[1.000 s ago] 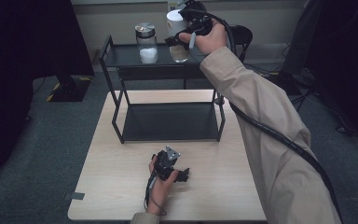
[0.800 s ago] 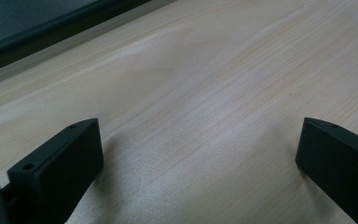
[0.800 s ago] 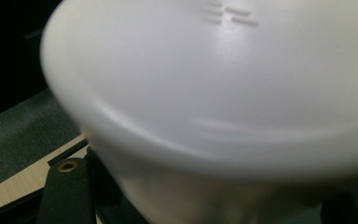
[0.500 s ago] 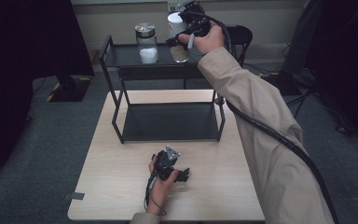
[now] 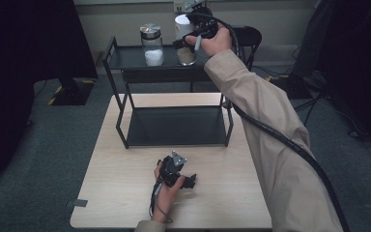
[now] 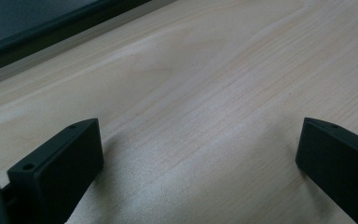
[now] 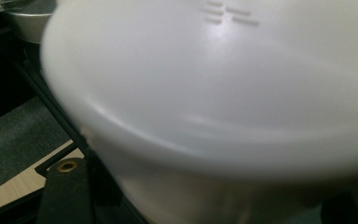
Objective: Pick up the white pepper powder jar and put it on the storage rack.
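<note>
From the high view, the right gripper is stretched out to the far top shelf of the black rack, its jaws closed on a white-lidded jar with brownish contents. The jar sits at the shelf's right part, or just above it; I cannot tell which. A second jar, with a metal lid and white contents, stands near it to the left. With the arm so far extended, I judge that a sideways swing could knock that neighbour, or the jar could catch the shelf rail and tip.

In the left gripper view, the left gripper lies on the wooden worktop, jaws wide open and holding nothing.

In the right gripper view, the jar's lid looms blurred between the jaws. The hold looks high up near the lid, so the jar might slip or swing.
</note>
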`<state>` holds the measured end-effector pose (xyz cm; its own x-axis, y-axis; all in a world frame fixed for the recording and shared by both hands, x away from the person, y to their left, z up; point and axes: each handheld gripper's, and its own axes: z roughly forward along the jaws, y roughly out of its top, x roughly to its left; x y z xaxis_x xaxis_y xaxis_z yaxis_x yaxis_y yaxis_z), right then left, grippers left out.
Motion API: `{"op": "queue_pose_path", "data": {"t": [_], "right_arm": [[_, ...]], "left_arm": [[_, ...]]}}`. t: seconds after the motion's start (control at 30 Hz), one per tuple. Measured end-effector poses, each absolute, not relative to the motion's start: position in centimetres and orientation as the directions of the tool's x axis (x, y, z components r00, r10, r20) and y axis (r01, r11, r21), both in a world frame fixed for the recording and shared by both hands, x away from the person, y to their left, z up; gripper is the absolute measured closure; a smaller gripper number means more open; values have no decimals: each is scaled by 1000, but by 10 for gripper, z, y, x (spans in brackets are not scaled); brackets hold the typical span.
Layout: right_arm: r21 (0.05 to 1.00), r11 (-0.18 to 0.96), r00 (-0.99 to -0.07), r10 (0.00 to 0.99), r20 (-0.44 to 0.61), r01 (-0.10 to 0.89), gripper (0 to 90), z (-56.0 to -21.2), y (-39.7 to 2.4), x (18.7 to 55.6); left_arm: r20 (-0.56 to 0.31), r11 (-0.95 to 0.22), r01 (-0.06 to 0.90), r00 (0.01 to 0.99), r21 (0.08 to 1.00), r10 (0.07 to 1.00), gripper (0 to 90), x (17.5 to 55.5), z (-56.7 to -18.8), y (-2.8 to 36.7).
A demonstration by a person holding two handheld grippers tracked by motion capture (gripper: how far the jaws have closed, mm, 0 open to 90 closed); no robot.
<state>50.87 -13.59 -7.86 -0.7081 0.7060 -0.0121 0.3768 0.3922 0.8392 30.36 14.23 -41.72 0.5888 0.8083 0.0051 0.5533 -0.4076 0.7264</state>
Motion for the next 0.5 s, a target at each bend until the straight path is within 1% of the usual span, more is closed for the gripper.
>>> {"op": "queue_pose_path", "data": {"t": [0.3, 0.4, 0.47, 0.5], "right_arm": [[839, 390, -698, 716, -17, 379, 294, -80, -133, 506], [830, 398, -698, 716, -15, 391, 245, -81, -130, 507], [827, 398, -688, 725, -18, 397, 168, -83, -126, 506], [826, 397, -688, 726, -15, 400, 150, -83, -126, 506]], "left_arm": [[4, -406, 554, 588, 727, 809, 0, 304, -417, 142], [4, -406, 554, 588, 727, 809, 0, 304, -417, 142], [3, -405, 554, 588, 727, 809, 0, 303, -417, 142], [3, -405, 554, 588, 727, 809, 0, 303, -417, 142]]}}
